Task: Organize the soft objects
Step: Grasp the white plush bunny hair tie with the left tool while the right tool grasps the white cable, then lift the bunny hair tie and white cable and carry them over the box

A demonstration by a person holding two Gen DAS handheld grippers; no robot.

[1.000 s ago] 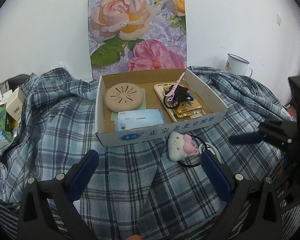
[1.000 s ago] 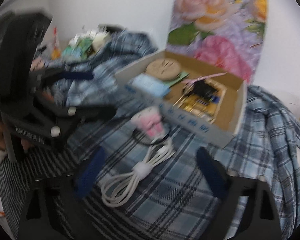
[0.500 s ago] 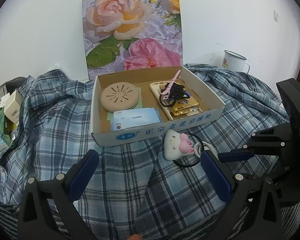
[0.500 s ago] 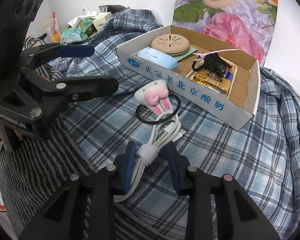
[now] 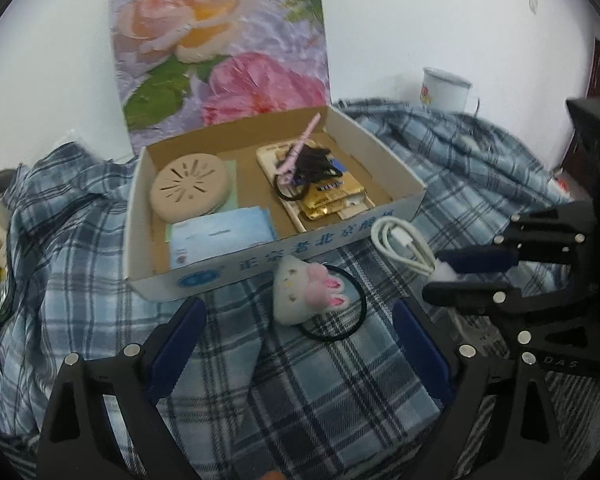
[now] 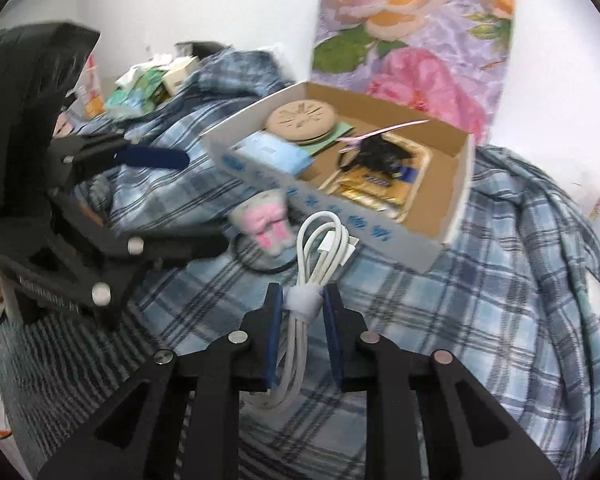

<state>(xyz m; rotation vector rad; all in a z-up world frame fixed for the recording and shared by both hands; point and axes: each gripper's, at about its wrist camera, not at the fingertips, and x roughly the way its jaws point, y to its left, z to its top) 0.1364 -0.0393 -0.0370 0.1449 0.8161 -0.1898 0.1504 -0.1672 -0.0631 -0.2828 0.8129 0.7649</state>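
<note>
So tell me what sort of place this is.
Probably a room in a home, perhaps a bedroom: a rumpled blue plaid cloth covers the surface, a cardboard box holds small personal items, and an enamel mug and a rose picture stand against a plain white wall.

Plaid cloth [image 5: 331, 392] (rumpled) bears cardboard box [image 5: 284, 264]; bunny hair tie [image 5: 311, 296] beside it.
</note>
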